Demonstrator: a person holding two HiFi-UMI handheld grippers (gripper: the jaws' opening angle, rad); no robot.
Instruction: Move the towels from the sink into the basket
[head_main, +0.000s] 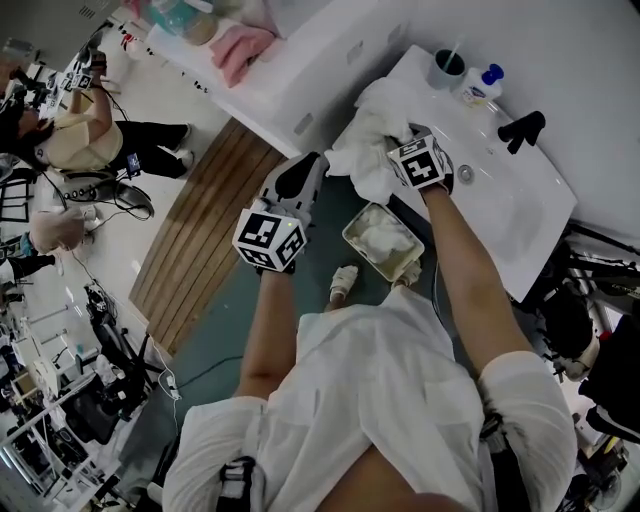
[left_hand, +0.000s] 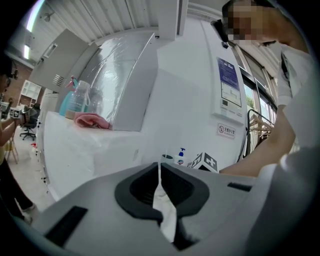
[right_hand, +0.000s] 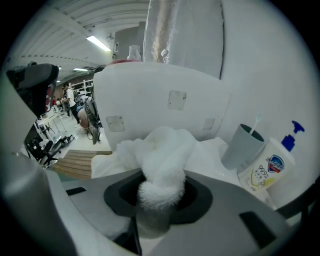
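The right gripper (right_hand: 161, 192) squeezes a white towel (right_hand: 165, 147) on the sink (head_main: 520, 200) edge. The left gripper (left_hand: 160, 172) pinches a thin white strip (left_hand: 167, 215), maybe that towel's corner. A weak squeeze could drop it beside the basket (head_main: 349, 236) below the sink.

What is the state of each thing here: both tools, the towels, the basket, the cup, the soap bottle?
Left tool: shut on a thin edge of the towel.
Right tool: shut on a bunched fold of the towel.
Towel: heaped on the sink edge, not yet moved.
Basket: on the floor, one white towel inside.
Cup: upright.
Soap bottle: upright.
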